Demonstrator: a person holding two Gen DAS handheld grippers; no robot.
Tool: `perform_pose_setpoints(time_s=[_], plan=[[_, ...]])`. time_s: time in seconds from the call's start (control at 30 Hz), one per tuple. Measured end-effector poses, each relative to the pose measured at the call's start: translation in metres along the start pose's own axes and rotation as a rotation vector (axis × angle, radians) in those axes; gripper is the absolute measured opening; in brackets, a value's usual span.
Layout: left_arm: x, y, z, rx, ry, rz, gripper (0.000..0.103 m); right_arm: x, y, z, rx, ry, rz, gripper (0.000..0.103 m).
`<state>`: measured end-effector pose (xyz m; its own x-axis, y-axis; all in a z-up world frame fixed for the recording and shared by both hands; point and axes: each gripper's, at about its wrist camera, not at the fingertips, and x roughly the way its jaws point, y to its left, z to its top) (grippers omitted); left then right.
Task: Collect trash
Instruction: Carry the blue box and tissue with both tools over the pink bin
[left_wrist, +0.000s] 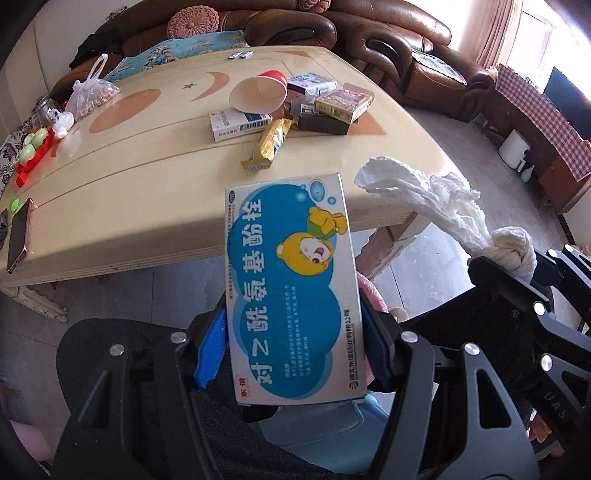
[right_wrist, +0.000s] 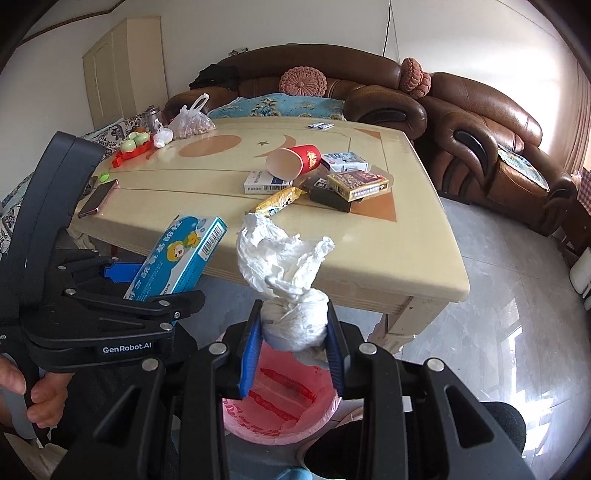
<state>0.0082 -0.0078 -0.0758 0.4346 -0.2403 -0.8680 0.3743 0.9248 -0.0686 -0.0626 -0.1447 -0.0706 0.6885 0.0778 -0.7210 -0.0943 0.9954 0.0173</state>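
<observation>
Hovering above the pink-lined bin (right_wrist: 280, 402), the right gripper (right_wrist: 293, 332) has its fingers clamped on a wad of tissue (right_wrist: 284, 258), which sits directly over the bin's mouth, so a release should drop it in. The left gripper (left_wrist: 295, 350) is just beside it, fingers pinching a blue medicine box (left_wrist: 291, 288) upright, long axis pointing away, off the surface's (right_wrist: 332, 243) near edge.

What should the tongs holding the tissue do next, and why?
Probably open. The right tongs are shut on the crumpled tissue, which hangs right above the pink-lined bin, so letting go should drop it in. The left tongs grip the blue medicine box beside it.
</observation>
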Motion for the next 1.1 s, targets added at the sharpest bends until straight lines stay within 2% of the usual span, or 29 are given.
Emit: perform_pose_setpoints(time_s=[0.43,0.93,1.1], plan=[[0.057,-0.004,-0.020,-0.001,0.149,-0.022,0.062,0.049,-0.011,-0.027,0.031,0.124,0.031,0.031],[0.146,0.006,-0.046,-0.045,0.385,-0.077,0.062,0.124,-0.019,-0.058,0.080,0.316,0.069,0.031],[0.177,0.011,-0.049,-0.067,0.455,-0.072,0.062,0.149,-0.022,-0.067,0.094,0.375,0.076,0.031]])
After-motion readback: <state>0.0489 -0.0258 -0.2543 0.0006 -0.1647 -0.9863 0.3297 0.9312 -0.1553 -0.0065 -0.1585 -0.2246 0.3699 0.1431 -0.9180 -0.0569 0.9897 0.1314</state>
